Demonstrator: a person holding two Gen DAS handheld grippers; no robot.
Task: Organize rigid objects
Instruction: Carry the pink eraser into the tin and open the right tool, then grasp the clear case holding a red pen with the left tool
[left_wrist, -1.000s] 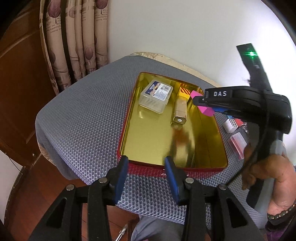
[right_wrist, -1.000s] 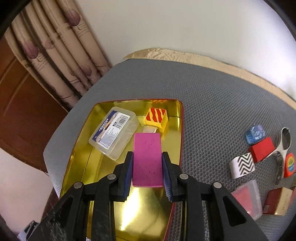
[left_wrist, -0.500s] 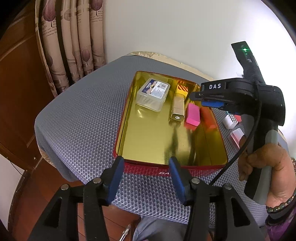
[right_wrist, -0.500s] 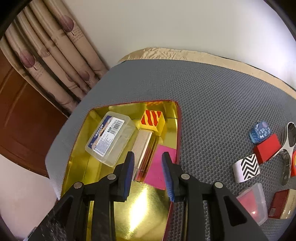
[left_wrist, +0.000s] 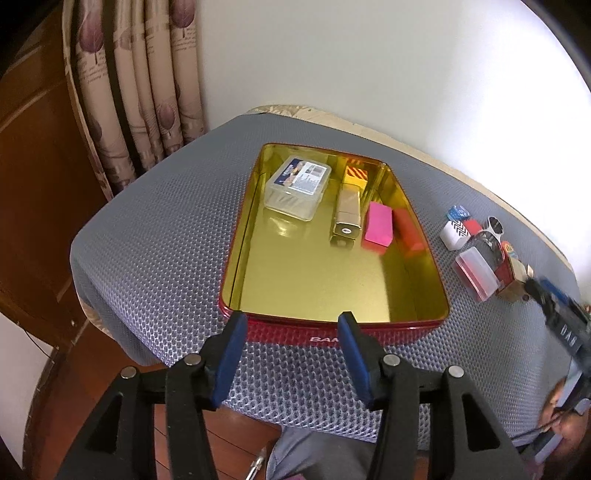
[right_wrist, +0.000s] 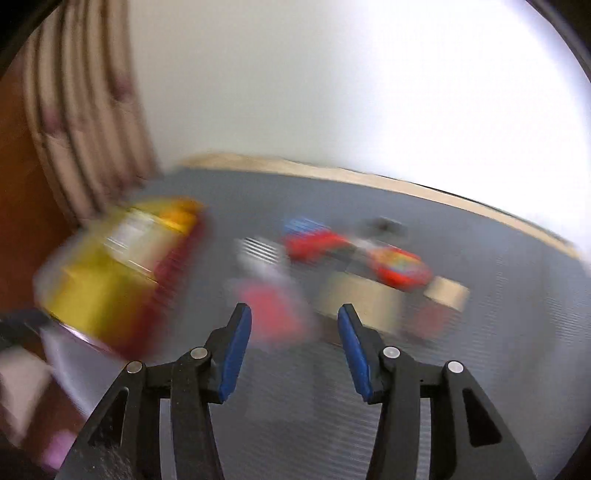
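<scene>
A gold tray with a red rim (left_wrist: 280, 328) sits on the grey mesh table. In it lie a clear plastic box (left_wrist: 298, 186), a gold case (left_wrist: 346, 216), a striped yellow block (left_wrist: 355, 175) and a pink block (left_wrist: 378, 229). My left gripper (left_wrist: 290, 358) is open and empty at the tray's near rim. My right gripper (right_wrist: 293, 352) is open and empty; its view is blurred. It hovers over the table, facing loose items: a clear box with red inside (right_wrist: 271, 314), a zigzag block (left_wrist: 455, 234) and a red block (right_wrist: 314, 245).
Loose items cluster right of the tray (left_wrist: 484, 258), among them a blue piece (left_wrist: 458, 212) and a tan box (right_wrist: 369, 299). A curtain (left_wrist: 140, 92) and a wooden door stand at the left. A white wall lies behind. The table edge drops off near me.
My right gripper let go of the pink block in the tray, opened wider, and swung away right towards the loose items. My left gripper stayed near the tray's front rim.
</scene>
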